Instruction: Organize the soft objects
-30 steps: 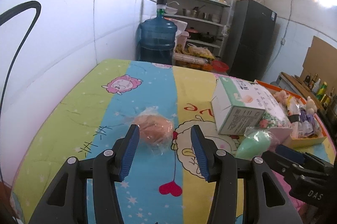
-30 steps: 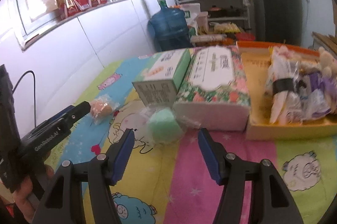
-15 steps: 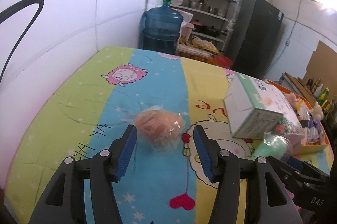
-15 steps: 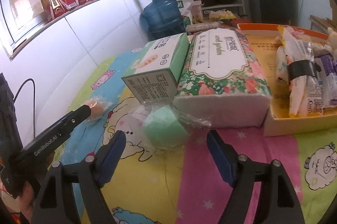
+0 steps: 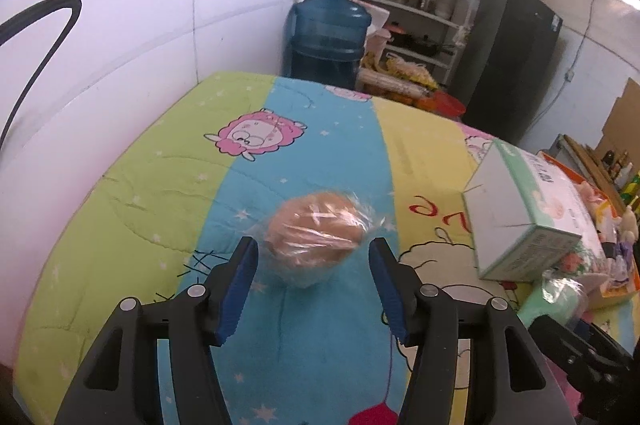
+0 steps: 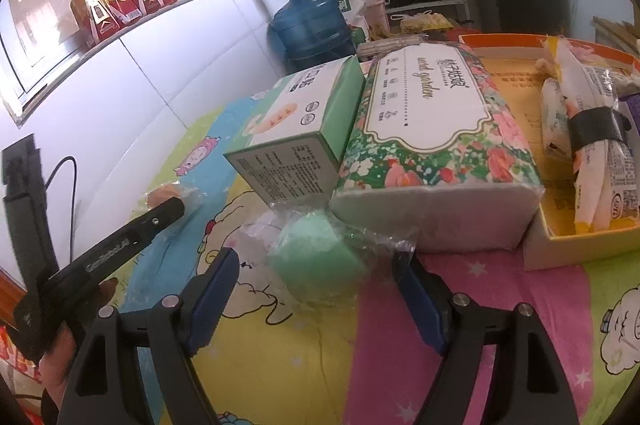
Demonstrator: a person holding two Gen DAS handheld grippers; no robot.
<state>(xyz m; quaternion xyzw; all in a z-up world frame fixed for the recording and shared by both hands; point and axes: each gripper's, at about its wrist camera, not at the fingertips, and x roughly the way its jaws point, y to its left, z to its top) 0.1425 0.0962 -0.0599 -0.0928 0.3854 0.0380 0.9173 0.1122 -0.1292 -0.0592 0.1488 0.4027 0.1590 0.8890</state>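
lying on the quilt, an orange ball in clear wrap sits between the left gripper's spread jaws, pads not touching it. the right gripper, wide open, flanks a wrapped green ball beside a tissue pack and a green box. behind these, an orange tray holds taped packets.

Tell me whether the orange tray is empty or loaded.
Loaded. The orange tray holds wrapped packets bound by a black band, though part of its floor is bare.
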